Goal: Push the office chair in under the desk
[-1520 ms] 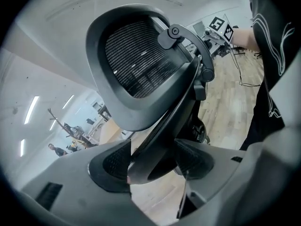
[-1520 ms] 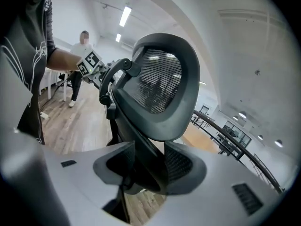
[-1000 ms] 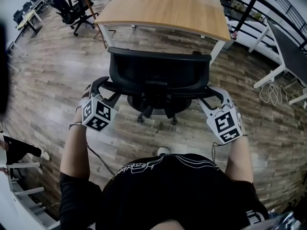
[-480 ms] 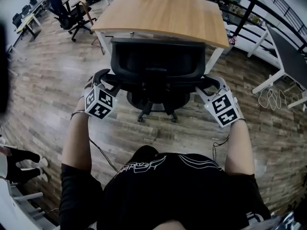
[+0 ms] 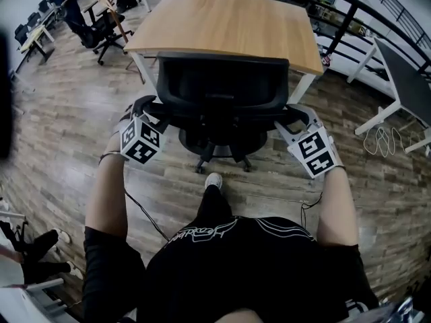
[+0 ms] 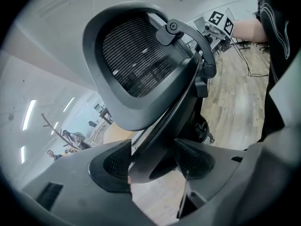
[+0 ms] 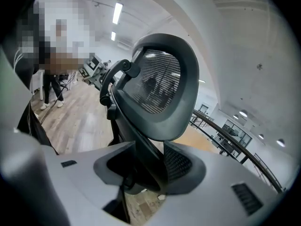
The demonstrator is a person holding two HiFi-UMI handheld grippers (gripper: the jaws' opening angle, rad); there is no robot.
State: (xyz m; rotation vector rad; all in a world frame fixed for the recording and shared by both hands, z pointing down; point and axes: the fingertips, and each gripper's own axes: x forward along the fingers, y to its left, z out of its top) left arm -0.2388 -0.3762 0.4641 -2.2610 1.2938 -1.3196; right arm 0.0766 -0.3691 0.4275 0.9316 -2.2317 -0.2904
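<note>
Wooden counter (image 5: 229, 19) on plank floor (image 5: 67, 113), long edge running left to right. Black office chair (image 5: 222, 89) at counter's near edge, seat facing counter, backrest toward person, wide axis parallel to edge. Left gripper (image 5: 139, 110) fingers pinch left armrest (image 6: 164, 126). Right gripper (image 5: 296, 118) fingers pinch right armrest (image 7: 141, 145).

The office chair (image 5: 222, 89) partly hides the near edge of the desk (image 5: 229, 22).
</note>
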